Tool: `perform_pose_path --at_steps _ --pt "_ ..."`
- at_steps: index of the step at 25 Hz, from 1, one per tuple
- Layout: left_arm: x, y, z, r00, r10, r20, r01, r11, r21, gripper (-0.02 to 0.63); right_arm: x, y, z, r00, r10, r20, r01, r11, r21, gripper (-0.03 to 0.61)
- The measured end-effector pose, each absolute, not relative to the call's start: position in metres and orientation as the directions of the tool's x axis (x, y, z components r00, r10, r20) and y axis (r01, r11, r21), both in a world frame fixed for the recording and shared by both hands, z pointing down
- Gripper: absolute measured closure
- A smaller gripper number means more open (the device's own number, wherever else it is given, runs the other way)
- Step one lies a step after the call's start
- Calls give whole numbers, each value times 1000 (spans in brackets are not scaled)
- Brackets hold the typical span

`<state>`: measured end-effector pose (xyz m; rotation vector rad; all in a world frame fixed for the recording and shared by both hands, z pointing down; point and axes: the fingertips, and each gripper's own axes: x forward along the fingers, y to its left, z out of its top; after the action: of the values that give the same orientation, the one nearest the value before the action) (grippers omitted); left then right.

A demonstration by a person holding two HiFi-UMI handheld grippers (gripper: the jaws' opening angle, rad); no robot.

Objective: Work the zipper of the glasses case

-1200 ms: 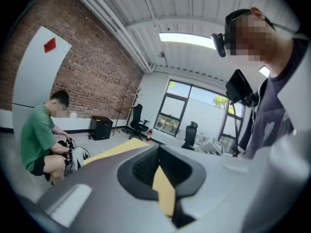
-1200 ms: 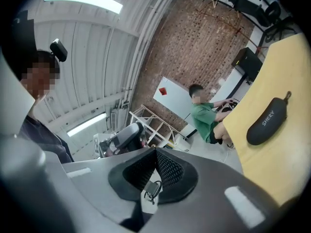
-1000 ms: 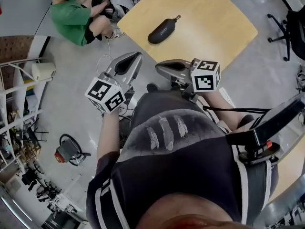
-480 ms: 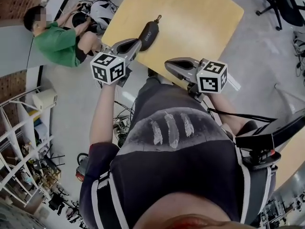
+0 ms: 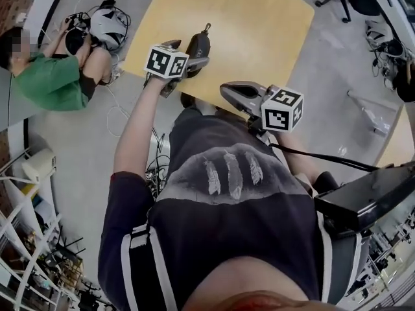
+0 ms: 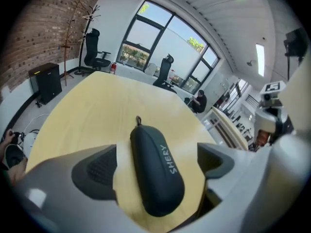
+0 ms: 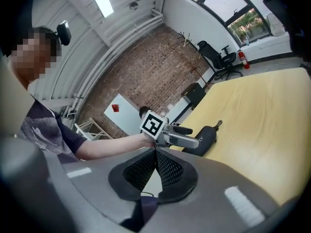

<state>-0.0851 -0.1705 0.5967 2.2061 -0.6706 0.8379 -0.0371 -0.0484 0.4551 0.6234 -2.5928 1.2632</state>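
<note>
Barely started: the glasses case (image 6: 155, 171), seemingly zipped, lies on the worktop (image 5: 259, 24) at the head view's 12 o'clock, untouched between the wide, just-opened jaws of the left gripper (image 6: 158, 161), while the right gripper (image 7: 155, 166), jaws shut and empty, hovers at its 4 o'clock.

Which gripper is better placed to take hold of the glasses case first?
Left. The left gripper has just been opening its jaws, which stand wide with the glasses case between them, not yet touched. The right gripper is shut, empty, and farther back from the case.
</note>
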Motion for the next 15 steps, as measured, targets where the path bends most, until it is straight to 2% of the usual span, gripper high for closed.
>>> perform_pose_path --at_steps 3,6,9,10,11,15 --pt "-80 -165 625 631 -149 761 -630 -671 391 114 -35 -50 454 -867 -342 362 -495 511 -703 577" --pt "-79 -163 643 620 -128 774 -633 -665 397 160 -24 -51 458 -841 -393 372 -531 467 -707 577" --pt "-75 -160 642 647 -122 752 -628 -645 435 182 -13 -48 460 -826 -425 371 -546 437 -715 577" --pt "-71 -158 639 664 -113 739 -620 -636 460 246 -9 -48 460 -824 -428 371 -547 434 -716 577" --pt "-68 -156 638 678 -109 727 -617 -622 482 262 -6 -48 461 -824 -428 371 -547 435 -715 577" --pt "-67 -150 634 716 -130 686 -631 -541 556 274 0 -52 464 -833 -405 377 -544 470 -696 577"
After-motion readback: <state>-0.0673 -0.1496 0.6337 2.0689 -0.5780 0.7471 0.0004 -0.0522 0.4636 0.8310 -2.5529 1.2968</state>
